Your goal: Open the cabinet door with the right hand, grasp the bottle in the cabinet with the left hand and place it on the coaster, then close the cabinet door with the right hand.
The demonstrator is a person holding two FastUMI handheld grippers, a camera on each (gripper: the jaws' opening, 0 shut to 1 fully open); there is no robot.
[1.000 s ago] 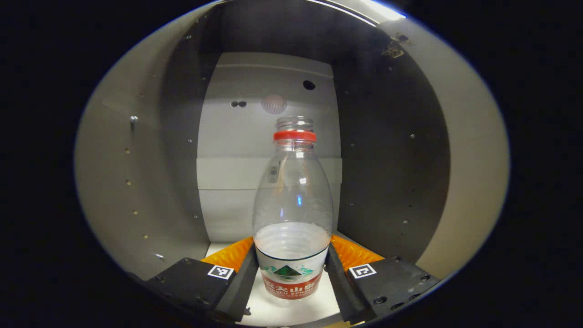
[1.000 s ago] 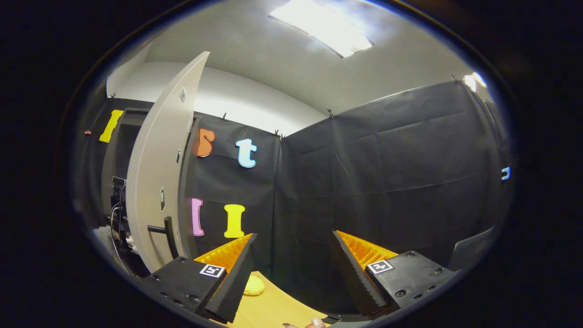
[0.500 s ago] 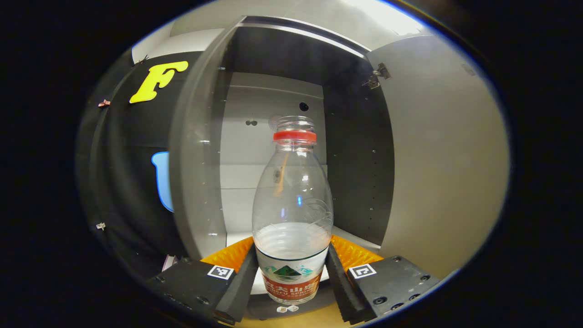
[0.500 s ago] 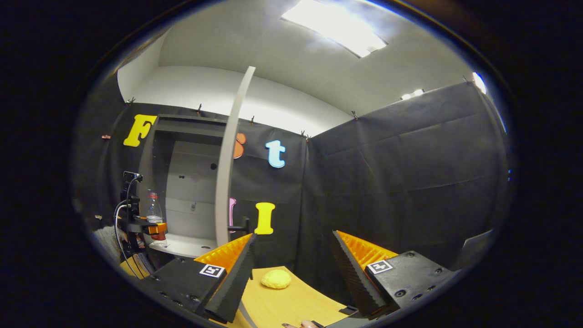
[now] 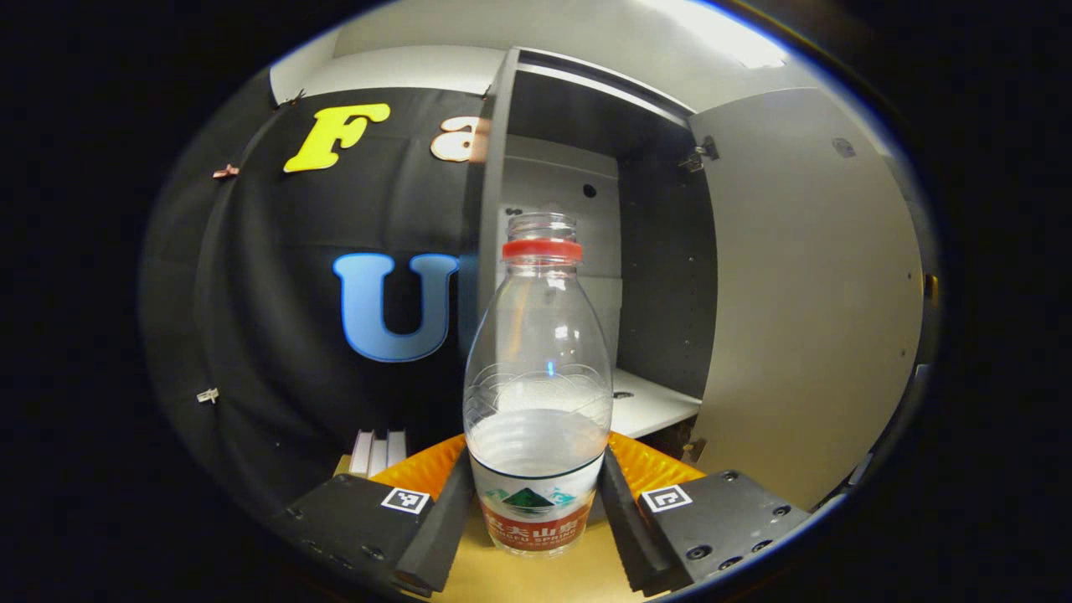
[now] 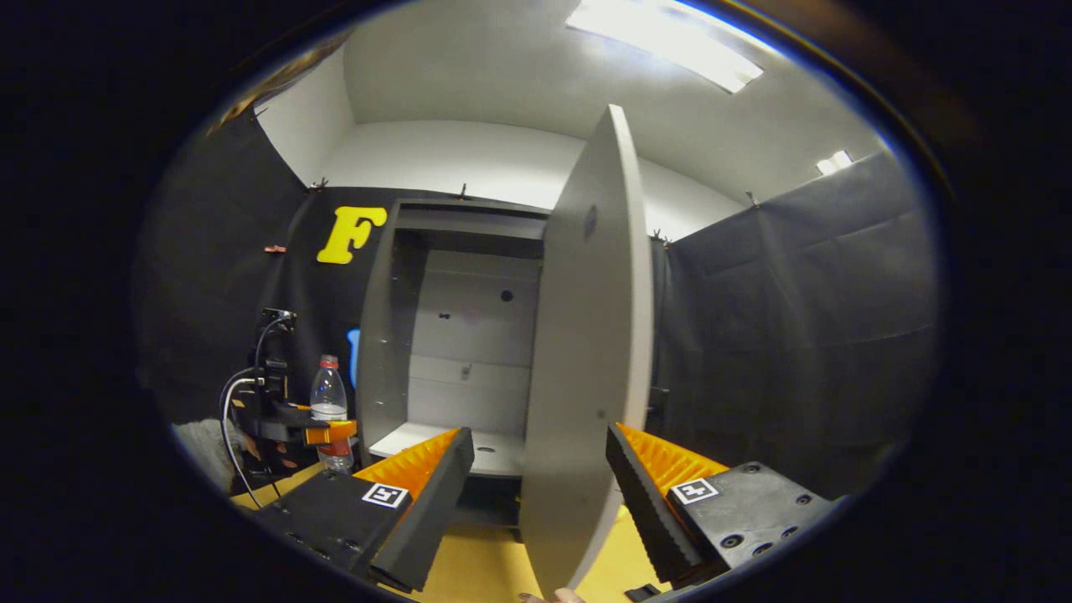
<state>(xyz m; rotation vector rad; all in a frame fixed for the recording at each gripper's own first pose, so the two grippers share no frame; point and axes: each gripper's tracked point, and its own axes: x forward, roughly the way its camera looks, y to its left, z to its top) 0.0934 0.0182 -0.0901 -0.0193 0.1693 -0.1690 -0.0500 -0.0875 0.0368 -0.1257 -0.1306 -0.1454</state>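
Clear plastic bottle [image 5: 538, 394], partly filled and uncapped, sits upright in my left tool [image 5: 536, 494], both fingers pinching its labelled lower body, outside the cabinet [image 5: 586, 251] and over the yellow table [image 5: 536, 578]. I'd carry it level and slowly so nothing sloshes out, and lower it straight down once I find the coaster. My right tool [image 6: 536, 494] hangs spread, gripping nothing, with the open door [image 6: 586, 352] just ahead, ready to push shut afterwards.
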